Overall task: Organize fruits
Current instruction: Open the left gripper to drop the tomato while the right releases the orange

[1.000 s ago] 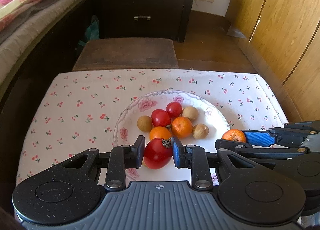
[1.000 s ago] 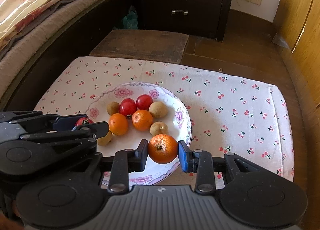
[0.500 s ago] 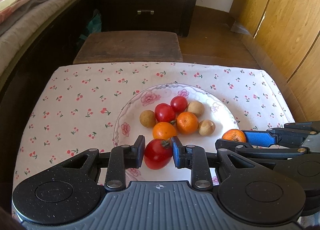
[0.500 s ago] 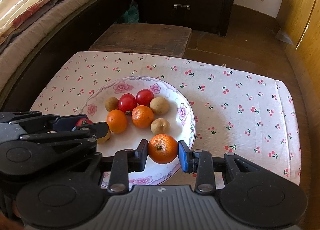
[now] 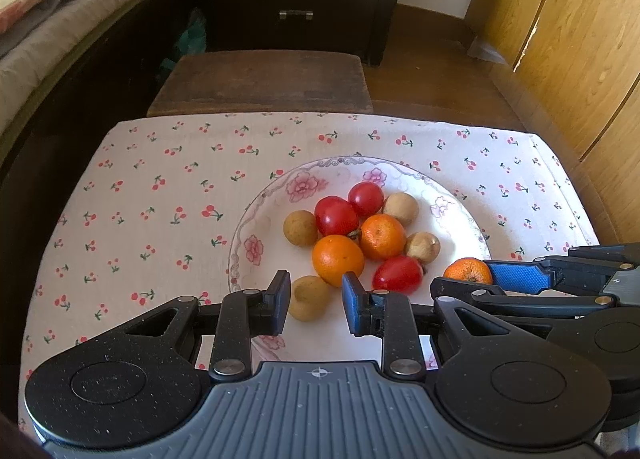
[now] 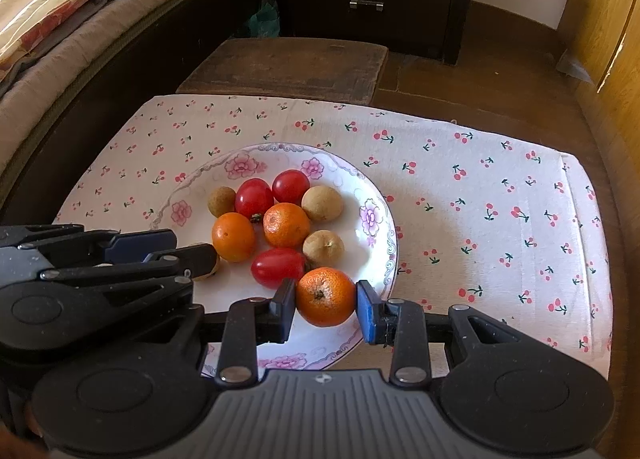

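Nearly done, it seems — eight fruits sit on the white floral-rimmed plate (image 6: 376, 219) at frame centre. Left gripper (image 5: 316, 301) gapes empty over a brown longan (image 5: 309, 298); right gripper (image 6: 326, 309) clasps the last round orange tangerine (image 6: 325, 296) above the plate's lower rim — unreleased.

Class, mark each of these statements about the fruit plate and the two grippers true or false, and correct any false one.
1. The right gripper is shut on an orange. True.
2. The left gripper grips a tomato. False: it is open, and the oblong tomato lies on the plate.
3. Three tomatoes lie on the plate. True.
4. The plate sits on bare wood. False: it sits on a cherry-print cloth.
5. The plate holds only oranges. False: tomatoes and brown fruits too.
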`<state>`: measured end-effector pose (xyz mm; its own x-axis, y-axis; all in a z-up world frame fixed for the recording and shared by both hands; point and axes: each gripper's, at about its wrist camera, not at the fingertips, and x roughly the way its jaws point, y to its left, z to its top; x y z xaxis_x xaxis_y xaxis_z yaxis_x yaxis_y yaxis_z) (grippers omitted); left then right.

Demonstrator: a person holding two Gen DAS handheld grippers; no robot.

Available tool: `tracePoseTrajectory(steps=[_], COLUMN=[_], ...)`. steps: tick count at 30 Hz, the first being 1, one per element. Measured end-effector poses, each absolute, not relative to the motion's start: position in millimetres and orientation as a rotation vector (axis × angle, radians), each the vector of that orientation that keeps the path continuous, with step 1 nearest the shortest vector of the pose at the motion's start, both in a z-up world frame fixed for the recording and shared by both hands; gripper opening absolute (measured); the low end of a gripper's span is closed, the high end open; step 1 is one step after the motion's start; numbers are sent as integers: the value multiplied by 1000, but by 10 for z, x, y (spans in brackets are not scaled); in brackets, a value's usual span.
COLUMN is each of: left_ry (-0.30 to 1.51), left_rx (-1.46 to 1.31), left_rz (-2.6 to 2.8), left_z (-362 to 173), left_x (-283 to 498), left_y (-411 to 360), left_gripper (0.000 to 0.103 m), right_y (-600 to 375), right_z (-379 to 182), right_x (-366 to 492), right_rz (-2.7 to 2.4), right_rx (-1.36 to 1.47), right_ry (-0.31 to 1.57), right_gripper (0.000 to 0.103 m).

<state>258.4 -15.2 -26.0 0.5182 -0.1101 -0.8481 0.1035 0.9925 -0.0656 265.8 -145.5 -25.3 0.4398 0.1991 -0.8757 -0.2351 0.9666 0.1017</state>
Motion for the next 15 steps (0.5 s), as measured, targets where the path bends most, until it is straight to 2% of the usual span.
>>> tracePoseTrajectory(steps=[15], left_ry=[1027], left_rx=[3], left_rz=[-112], left_z=[-299], left_x=[2589], left_y=[-144], left_gripper=[34], right_y=[-1428], right_z=[-285], right_x=[2675], right_rz=[272], right_rx=[-34], right_ry=[1092], right_gripper=[35])
